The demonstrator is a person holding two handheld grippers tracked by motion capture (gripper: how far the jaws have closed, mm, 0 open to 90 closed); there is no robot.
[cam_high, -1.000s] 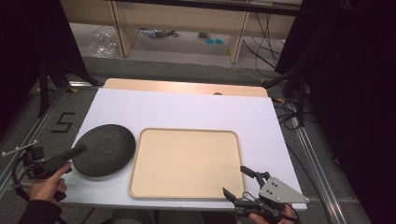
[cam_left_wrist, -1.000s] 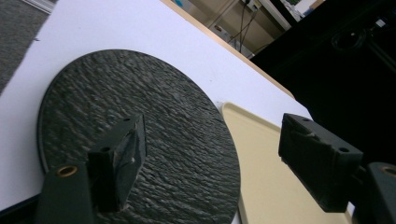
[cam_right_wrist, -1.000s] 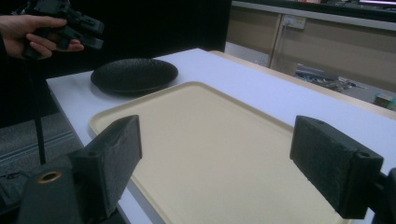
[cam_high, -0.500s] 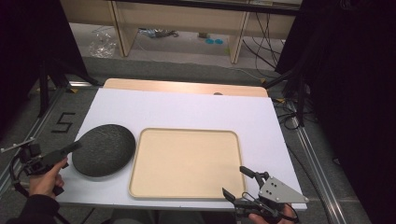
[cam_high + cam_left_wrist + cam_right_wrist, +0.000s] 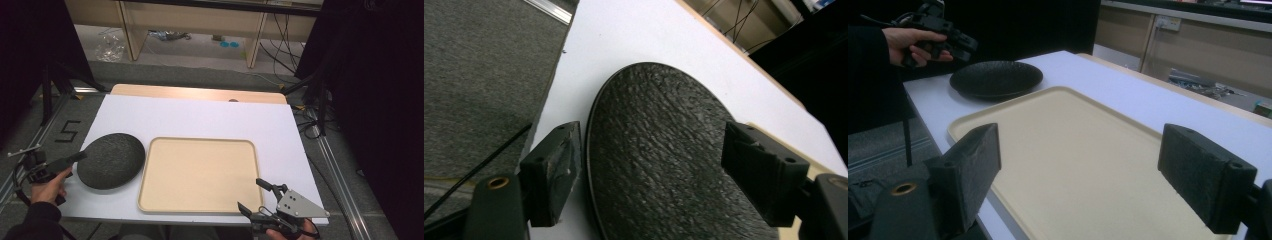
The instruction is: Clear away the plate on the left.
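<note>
- Dark round plate (image 5: 111, 160), charcoal black with a rough, pebbled surface and a thin raised rim, flat on the white table (image 5: 200, 120) near its left front edge, just beside the tray.
- Rectangular tray (image 5: 199, 175), pale beige, smooth and matte, rounded corners and a low lip, flat on the table at centre front.
- Left gripper (image 5: 651, 170) at the plate's left rim, blocky black jaws spread wide, one over the bare table outside the rim, the other over the textured face; nothing gripped, pads clear of the plate.
- Right gripper (image 5: 1080, 172) at the front right corner of the tray, jaws wide apart and empty, hovering over the tray's near edge; grey three-cornered metal plate on top.
- Light wooden board along the table's far edge (image 5: 200, 93), smooth and glossy.
</note>
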